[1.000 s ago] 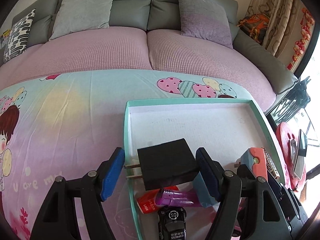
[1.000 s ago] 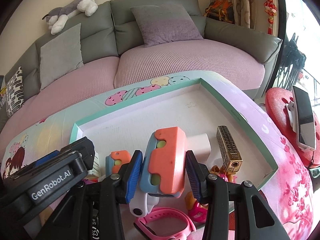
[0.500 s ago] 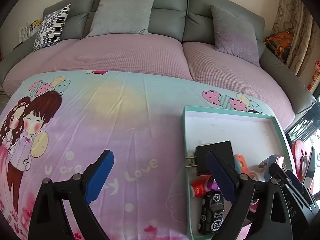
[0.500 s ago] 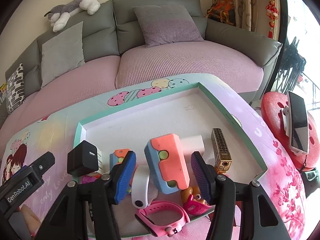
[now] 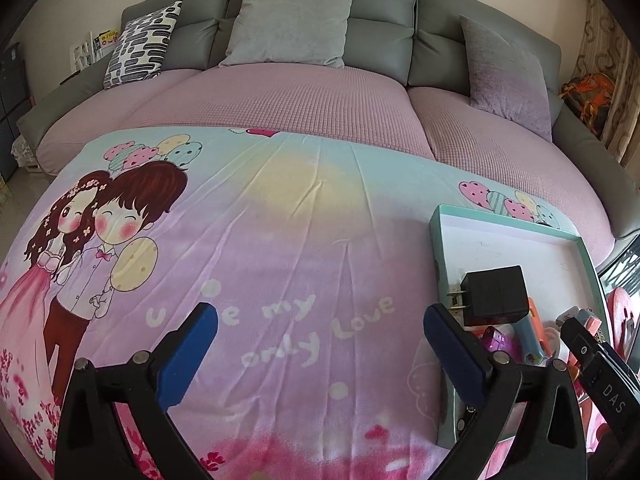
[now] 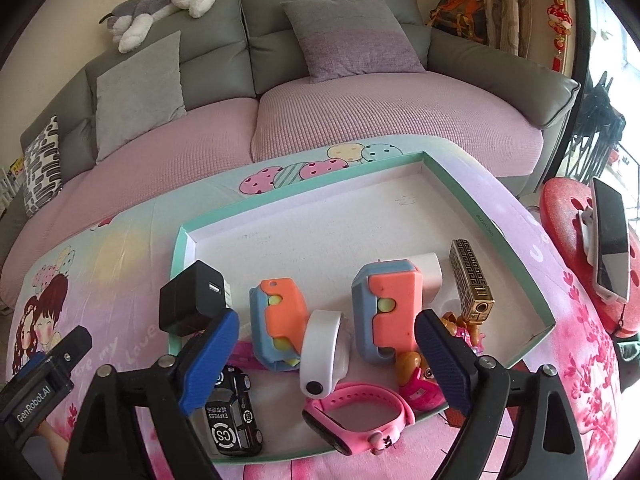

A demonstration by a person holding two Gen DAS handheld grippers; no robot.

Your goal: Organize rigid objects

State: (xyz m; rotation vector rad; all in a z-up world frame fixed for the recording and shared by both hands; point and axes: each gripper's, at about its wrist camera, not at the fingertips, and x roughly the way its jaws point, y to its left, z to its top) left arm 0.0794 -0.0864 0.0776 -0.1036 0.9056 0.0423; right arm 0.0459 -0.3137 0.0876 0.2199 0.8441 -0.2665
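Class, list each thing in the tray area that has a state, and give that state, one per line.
left gripper: opening, nothing between its jaws
right gripper: opening, pads clear of the toy
black charger: in tray, prongs out
right orange-blue toy: lying released in tray
pink wristband: buckled into a loop

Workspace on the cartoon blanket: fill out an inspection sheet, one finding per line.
Surface: cartoon blanket spread before the sofa.
Job's things: tray holds black charger, two orange-blue toys, white band, pink band, toy car, gold lighter.
Clutter: nothing seen on the bare blanket.
Grippers: left gripper and right gripper both opening, nothing between the jaws.
Cables: nothing seen.
Surroundings: cushions, plush dog, phone on red stool.
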